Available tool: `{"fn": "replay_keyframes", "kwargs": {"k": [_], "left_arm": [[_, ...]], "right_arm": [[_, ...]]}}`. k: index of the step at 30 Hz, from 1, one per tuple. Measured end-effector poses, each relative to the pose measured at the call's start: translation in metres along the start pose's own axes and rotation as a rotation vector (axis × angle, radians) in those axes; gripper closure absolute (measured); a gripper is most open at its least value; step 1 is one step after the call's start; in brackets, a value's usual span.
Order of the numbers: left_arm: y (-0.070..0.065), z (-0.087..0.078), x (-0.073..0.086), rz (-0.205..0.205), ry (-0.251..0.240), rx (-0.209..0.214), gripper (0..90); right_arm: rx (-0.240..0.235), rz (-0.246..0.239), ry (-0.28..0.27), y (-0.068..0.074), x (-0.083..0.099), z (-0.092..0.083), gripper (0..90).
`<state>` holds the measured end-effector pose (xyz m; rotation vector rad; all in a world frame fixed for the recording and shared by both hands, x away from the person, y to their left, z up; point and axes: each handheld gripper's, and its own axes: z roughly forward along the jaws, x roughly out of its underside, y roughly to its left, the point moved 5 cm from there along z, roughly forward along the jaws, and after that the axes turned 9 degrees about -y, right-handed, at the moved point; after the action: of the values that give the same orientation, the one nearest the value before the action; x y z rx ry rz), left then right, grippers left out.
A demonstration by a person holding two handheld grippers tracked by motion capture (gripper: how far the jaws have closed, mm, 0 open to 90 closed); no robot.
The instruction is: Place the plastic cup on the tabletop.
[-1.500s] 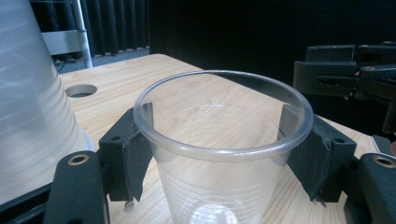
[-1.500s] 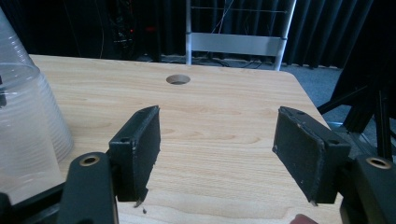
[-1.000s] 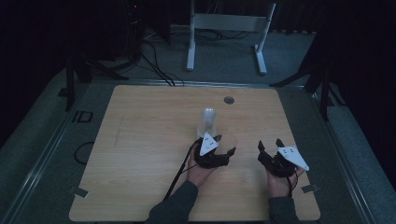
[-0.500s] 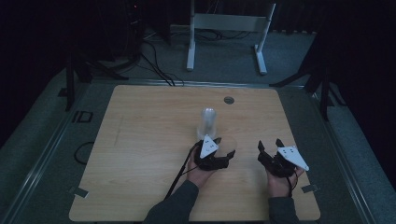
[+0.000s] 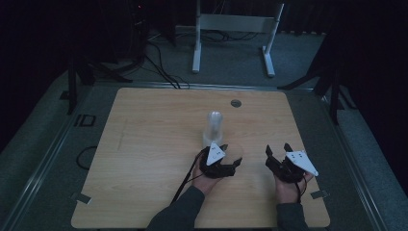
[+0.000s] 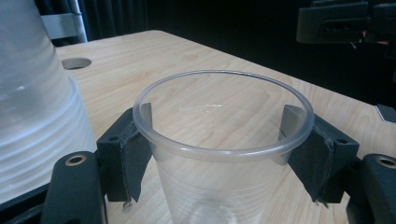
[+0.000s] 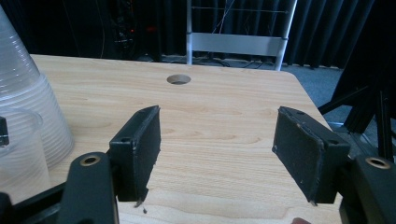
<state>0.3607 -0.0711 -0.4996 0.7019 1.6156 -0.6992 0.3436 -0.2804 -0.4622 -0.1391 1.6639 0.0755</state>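
A clear thin-walled plastic cup (image 6: 219, 149) is seen upright on the light wooden desk (image 5: 144, 159), just beside the stack of clear plastic cups (image 5: 214, 126), between the left gripper (image 6: 219, 140) jaws, which have just been opening; pad contact cannot be told. It is judged light, flexible, crushable, best held gently below the rim. The right gripper (image 7: 217, 149) is held wide, empty.

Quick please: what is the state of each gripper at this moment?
Left gripper: jaws just been opening, a clear plastic cup between them, pads at its rim.
Right gripper: open, nothing between the jaws.
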Motion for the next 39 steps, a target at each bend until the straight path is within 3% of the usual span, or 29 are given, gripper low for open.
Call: {"fn": "replay_keyframes", "kwargs": {"k": [25, 39], "left_arm": [[-0.005, -0.008, 0.011, 0.005, 0.025, 0.02, 25.4], [-0.005, -0.014, 0.017, -0.007, 0.089, 0.027, 15.3]], "right_arm": [[0.001, -0.002, -0.001, 0.0, 0.0, 0.0, 31.6], [0.001, -0.001, -0.001, 0.0, 0.0, -0.001, 31.6]]}}
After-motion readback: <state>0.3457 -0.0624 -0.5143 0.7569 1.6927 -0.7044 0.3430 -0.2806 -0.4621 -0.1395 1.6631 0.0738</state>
